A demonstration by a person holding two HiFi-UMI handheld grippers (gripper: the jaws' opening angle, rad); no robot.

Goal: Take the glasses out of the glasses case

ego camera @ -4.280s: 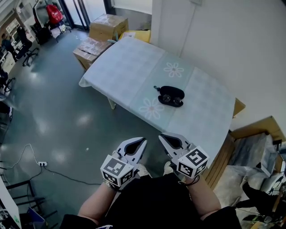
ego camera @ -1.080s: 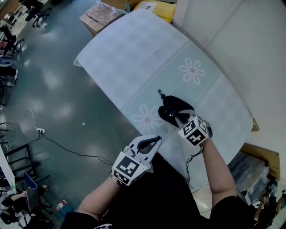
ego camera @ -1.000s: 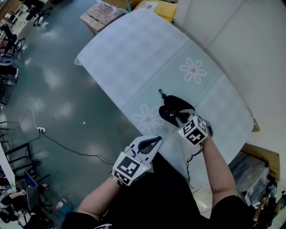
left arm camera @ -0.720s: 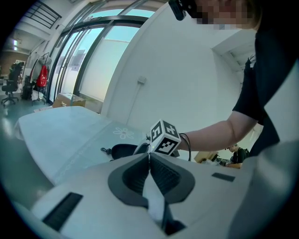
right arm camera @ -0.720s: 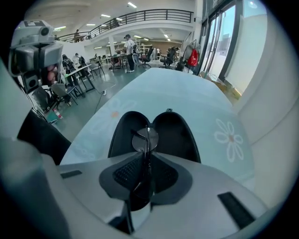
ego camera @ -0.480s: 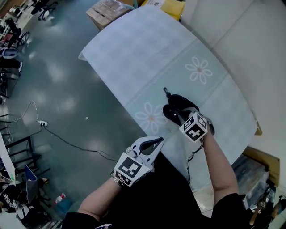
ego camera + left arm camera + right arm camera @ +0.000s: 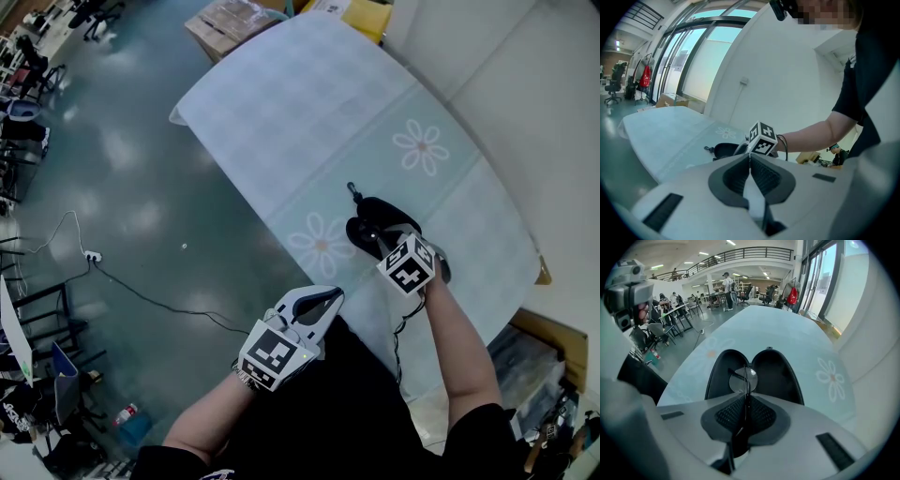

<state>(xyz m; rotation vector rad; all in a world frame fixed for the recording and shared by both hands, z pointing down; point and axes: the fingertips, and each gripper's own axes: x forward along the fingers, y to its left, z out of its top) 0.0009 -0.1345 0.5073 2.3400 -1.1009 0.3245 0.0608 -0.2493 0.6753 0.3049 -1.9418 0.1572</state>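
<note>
Glasses point(image 7: 743, 379) at the centre of the right gripper view, clamped by the thin frame between the jaws of the right gripper point(image 7: 746, 404), one round lens showing just past the tips. Directly behind, glasses case point(image 7: 776, 373) lying open on the pale table point(image 7: 787, 326), two black halves spread. Lifted clear of the case or touching it: cannot tell. In the head view, right gripper point(image 7: 379, 238) over the glasses case point(image 7: 367, 214) at centre right, beside a daisy print point(image 7: 321, 244) on the table. Left gripper point(image 7: 317, 298) at lower centre, off the table's edge, above the floor point(image 7: 112, 187), well apart from the glasses case; jaws pressed together, nothing between them.
</note>
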